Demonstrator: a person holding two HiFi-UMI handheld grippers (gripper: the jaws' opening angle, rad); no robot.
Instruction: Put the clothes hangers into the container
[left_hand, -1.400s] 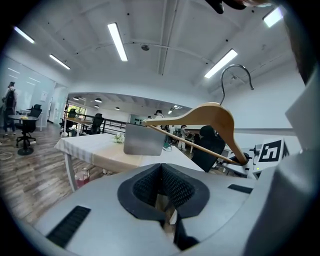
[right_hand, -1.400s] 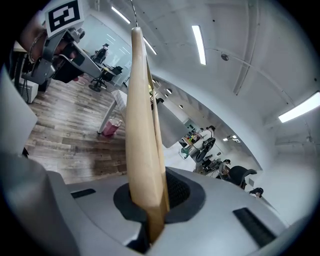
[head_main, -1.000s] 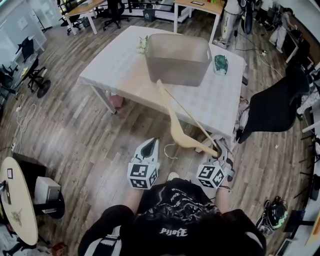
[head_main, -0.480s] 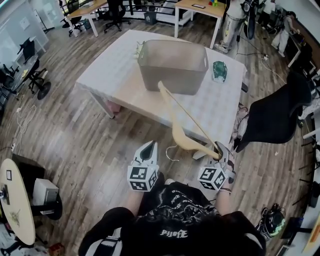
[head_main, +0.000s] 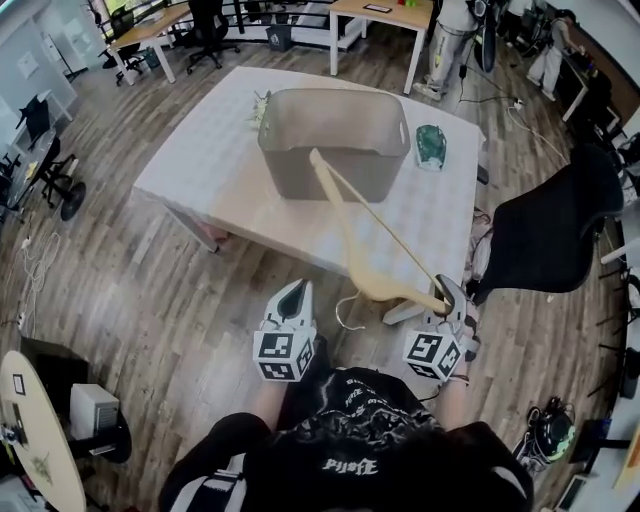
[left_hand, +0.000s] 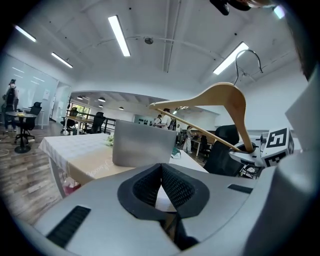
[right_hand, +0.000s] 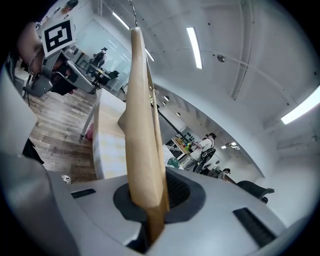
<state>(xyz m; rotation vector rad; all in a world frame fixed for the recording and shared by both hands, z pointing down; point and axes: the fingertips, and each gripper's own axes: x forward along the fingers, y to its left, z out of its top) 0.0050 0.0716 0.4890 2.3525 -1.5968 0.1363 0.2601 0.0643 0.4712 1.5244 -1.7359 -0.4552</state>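
Note:
A pale wooden clothes hanger with a metal hook is held by one arm's end in my right gripper, which is shut on it. It slants up and away, and its far end overlaps the front wall of the grey container on the white table. In the right gripper view the hanger rises straight out of the gripper. My left gripper hovers over the floor beside it, shut and holding nothing. From the left gripper I see the hanger and the container ahead.
A green object lies on the table right of the container, and a small plant sits at its back left. A black chair stands by the table's right corner. More desks stand behind, and a round side table is at the lower left.
The view has closed in on the table. The hanger's far end now lies against the container's front wall instead of below it. Both grippers keep the same pose.

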